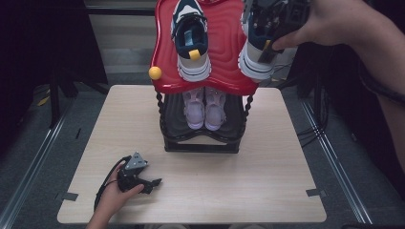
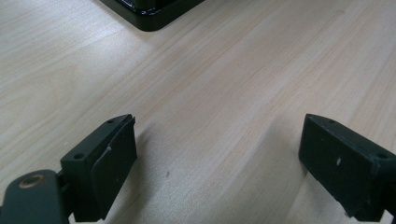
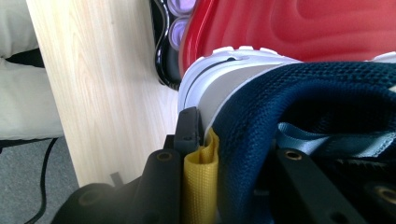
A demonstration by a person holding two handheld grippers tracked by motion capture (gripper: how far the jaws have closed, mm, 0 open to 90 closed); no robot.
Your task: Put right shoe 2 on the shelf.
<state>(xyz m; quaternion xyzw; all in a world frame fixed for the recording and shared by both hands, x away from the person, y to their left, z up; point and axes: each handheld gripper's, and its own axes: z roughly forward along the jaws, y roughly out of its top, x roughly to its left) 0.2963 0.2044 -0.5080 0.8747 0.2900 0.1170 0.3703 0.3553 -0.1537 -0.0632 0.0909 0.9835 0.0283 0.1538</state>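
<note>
The navy mesh sneaker with white sole and yellow heel tab [image 1: 255,50] sits at two o'clock over the glossy red top shelf [image 1: 224,45], its heel pinched in the right gripper [image 1: 270,26]. At eleven o'clock its twin navy sneaker [image 1: 191,40] rests there. Pale pink shoes [image 1: 204,109] sit below. At seven o'clock, the left gripper [image 1: 152,183] lies on the light wooden table [image 1: 248,176], jaws spread.

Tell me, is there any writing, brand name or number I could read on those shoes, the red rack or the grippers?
None can be read.
Navy shoe on the red shelf: no legible print.
Navy shoe in the right gripper: its yellow heel tab is blank.
Lilac shoes: too small to tell.
Left gripper: no marking.
</note>
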